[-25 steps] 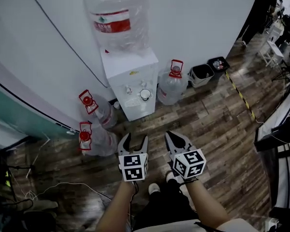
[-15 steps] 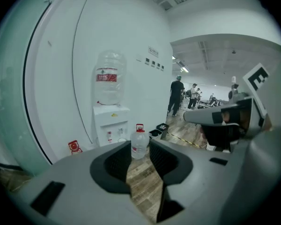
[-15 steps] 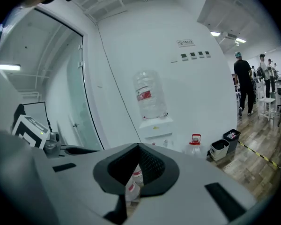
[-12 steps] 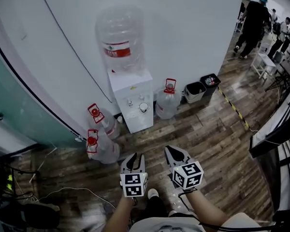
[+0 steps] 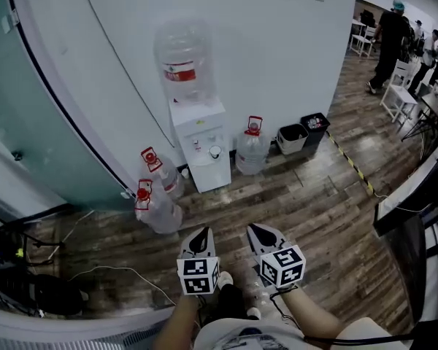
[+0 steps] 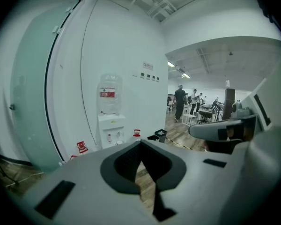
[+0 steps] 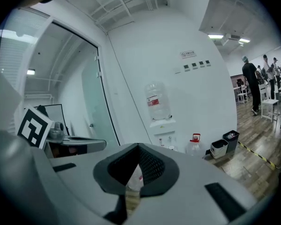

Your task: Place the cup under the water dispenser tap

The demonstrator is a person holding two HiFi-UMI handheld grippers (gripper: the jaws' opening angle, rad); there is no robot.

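Observation:
A white water dispenser [image 5: 204, 148] with a big bottle on top stands against the curved white wall. A small white cup [image 5: 214, 152] sits in its recess under the taps. My left gripper [image 5: 202, 233] and right gripper [image 5: 255, 229] hover side by side over the wooden floor, well short of the dispenser, both pointing at it. Each is shut with its tips together and nothing between them. In the left gripper view the dispenser [image 6: 111, 125] shows far beyond the closed tips [image 6: 140, 142]. The right gripper view also has the dispenser [image 7: 163, 130] distant.
Spare water bottles lie and stand on the floor left [image 5: 159, 208] and right [image 5: 251, 152] of the dispenser. Two small bins [image 5: 301, 131] stand by the wall. Cables [image 5: 95, 275] run at lower left. Striped floor tape [image 5: 354, 170] and people [image 5: 390, 39] are to the right.
Both grippers have drawn back from the dispenser, which now looks smaller and farther. The left gripper's jaws have gone from open to shut with nothing in them.

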